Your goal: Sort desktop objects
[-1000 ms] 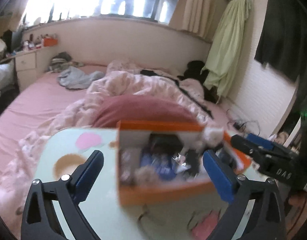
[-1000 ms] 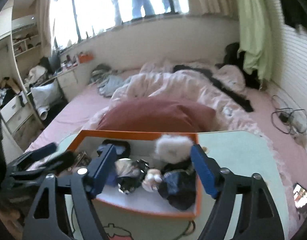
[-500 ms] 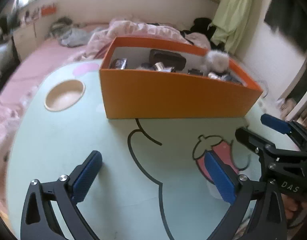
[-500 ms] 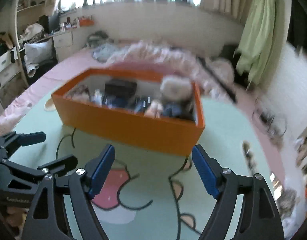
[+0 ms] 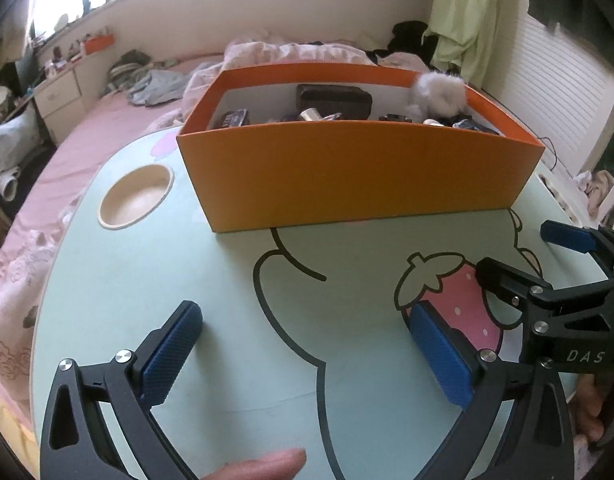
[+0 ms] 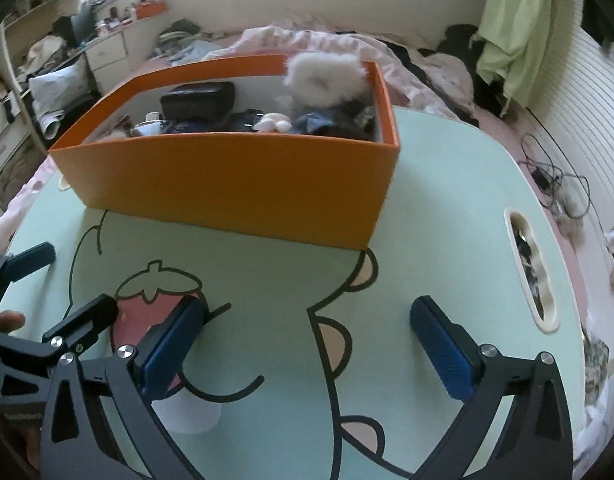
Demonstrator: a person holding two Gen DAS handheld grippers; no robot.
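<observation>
An orange box stands on the pale green cartoon table, also in the right wrist view. Inside are a dark brown case, a grey fluffy ball, a metal piece and several small dark items. In the right wrist view the case and fluffy ball show too. My left gripper is open and empty, low over the table in front of the box. My right gripper is open and empty beside it, seen at the right in the left wrist view.
A round wooden cup recess is set in the table left of the box. A slot handle is cut near the table's right edge. A bed with pink bedding lies behind. Cables lie to the right.
Both grippers pulled back from over the box and dropped low toward the table's near side. The box now stands farther ahead, seen from its front wall.
</observation>
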